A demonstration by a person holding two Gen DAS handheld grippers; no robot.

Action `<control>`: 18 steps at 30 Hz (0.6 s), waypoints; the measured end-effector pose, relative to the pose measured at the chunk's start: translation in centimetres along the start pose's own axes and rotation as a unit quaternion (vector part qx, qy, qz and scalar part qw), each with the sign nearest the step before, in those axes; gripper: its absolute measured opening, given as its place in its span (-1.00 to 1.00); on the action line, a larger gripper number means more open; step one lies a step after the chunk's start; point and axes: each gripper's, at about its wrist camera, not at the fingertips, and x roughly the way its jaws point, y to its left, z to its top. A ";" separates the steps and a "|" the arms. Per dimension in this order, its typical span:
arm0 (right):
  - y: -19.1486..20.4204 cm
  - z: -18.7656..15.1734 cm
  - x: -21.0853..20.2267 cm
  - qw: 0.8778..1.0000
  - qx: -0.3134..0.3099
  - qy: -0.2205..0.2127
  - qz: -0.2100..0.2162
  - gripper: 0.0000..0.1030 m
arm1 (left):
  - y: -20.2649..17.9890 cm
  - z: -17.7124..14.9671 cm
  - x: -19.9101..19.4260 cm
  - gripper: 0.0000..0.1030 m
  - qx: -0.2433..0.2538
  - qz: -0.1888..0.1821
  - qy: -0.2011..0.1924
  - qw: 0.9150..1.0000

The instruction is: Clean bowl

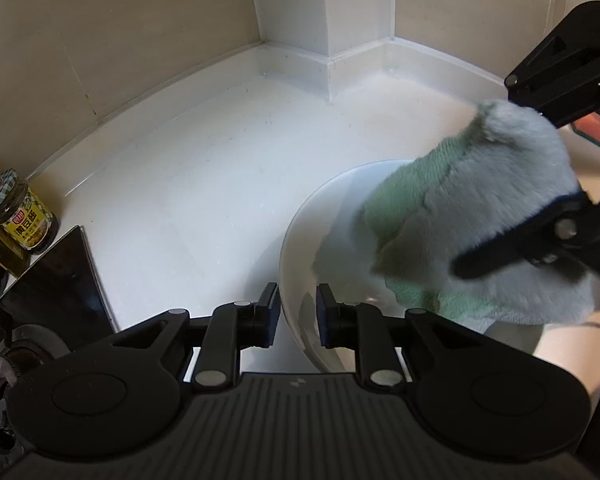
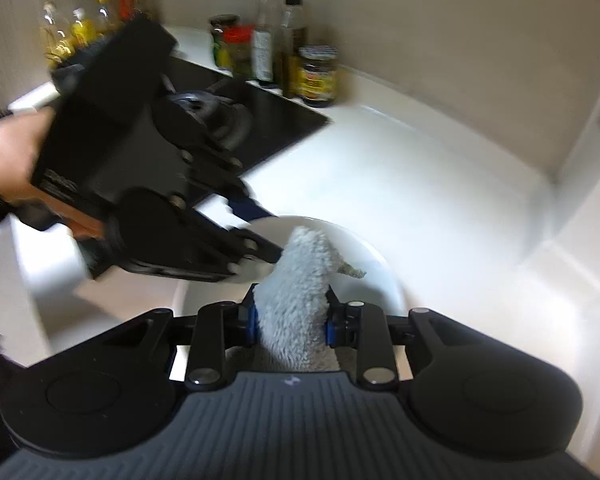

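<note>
A white bowl (image 1: 324, 216) stands on the white counter. My left gripper (image 1: 298, 312) has the bowl's near rim between its pads and is shut on it. In the right wrist view the left gripper (image 2: 274, 236) reaches the bowl (image 2: 364, 256) from the left, held by a hand (image 2: 12, 152). A fluffy grey and green cloth (image 2: 300, 288) fills the gap of my right gripper (image 2: 292, 312), which is shut on it. The cloth (image 1: 492, 208) hangs over the bowl's right half, its lower end inside the bowl. One black finger (image 1: 500, 248) of the right gripper crosses it.
A black cooktop (image 2: 268, 120) with a burner (image 2: 204, 108) lies left of the bowl. Several bottles and jars (image 2: 318, 76) stand behind it, one yellow-labelled jar (image 1: 20, 212) near the edge. The white counter (image 1: 180, 180) runs back to a tiled wall with a corner column (image 1: 300, 20).
</note>
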 end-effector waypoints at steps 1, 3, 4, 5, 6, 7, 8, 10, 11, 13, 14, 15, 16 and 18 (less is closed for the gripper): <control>-0.5 0.3 0.0 1.000 0.017 -0.004 0.003 -0.50 | 0.0 0.0 0.0 -0.57 -0.001 0.000 -0.001 1.000; -0.5 0.9 -0.2 0.999 0.014 -0.022 -0.025 -0.44 | 0.2 -0.2 0.0 -0.57 -0.004 0.001 -0.003 1.000; -0.5 1.3 -0.3 0.999 0.012 -0.028 -0.030 -0.46 | 0.3 -0.3 0.1 -0.57 -0.007 -0.001 -0.003 1.000; -0.3 1.7 -0.2 0.999 0.011 -0.028 -0.022 -0.47 | 0.4 -0.2 0.2 -0.57 -0.008 -0.001 -0.003 1.000; -0.2 2.1 -0.4 0.999 0.010 -0.035 -0.023 -0.47 | 0.5 -0.3 0.2 -0.57 -0.010 -0.001 -0.004 1.000; -0.2 2.5 -0.8 0.999 0.009 -0.044 -0.031 -0.46 | 0.5 -0.3 0.2 -0.57 -0.012 -0.001 -0.004 1.000; -0.1 2.7 -0.8 0.999 0.006 -0.036 -0.034 -0.46 | 0.6 -0.3 0.3 -0.57 -0.015 -0.001 -0.003 1.000; 0.6 2.8 -0.6 0.999 -0.010 0.001 -0.035 -0.46 | 0.6 -0.3 0.2 -0.57 -0.019 -0.003 -0.003 1.000; 1.3 2.8 -0.6 0.999 -0.024 0.020 -0.038 -0.46 | 0.6 -0.3 0.2 -0.57 -0.020 -0.004 -0.004 1.000; 2.1 3.1 -0.7 0.999 -0.027 0.028 -0.024 -0.46 | 0.7 -0.4 0.0 -0.55 -0.026 -0.007 -0.006 1.000; 2.2 3.0 -1.2 0.999 -0.021 0.025 -0.014 -0.46 | 0.7 -0.4 0.0 -0.55 -0.028 -0.008 -0.007 1.000; 1.9 2.8 -1.9 1.000 -0.003 0.014 0.000 -0.46 | 0.7 -0.5 -0.1 -0.55 -0.031 -0.010 -0.008 0.999; 1.5 2.9 -2.2 1.000 0.018 0.002 0.005 -0.46 | 0.8 -0.6 -0.2 -0.54 -0.033 -0.011 -0.009 0.999; 1.3 2.7 -2.1 1.000 0.022 0.004 -0.019 -0.45 | 0.6 -0.6 -0.4 -0.55 -0.029 -0.009 -0.009 0.999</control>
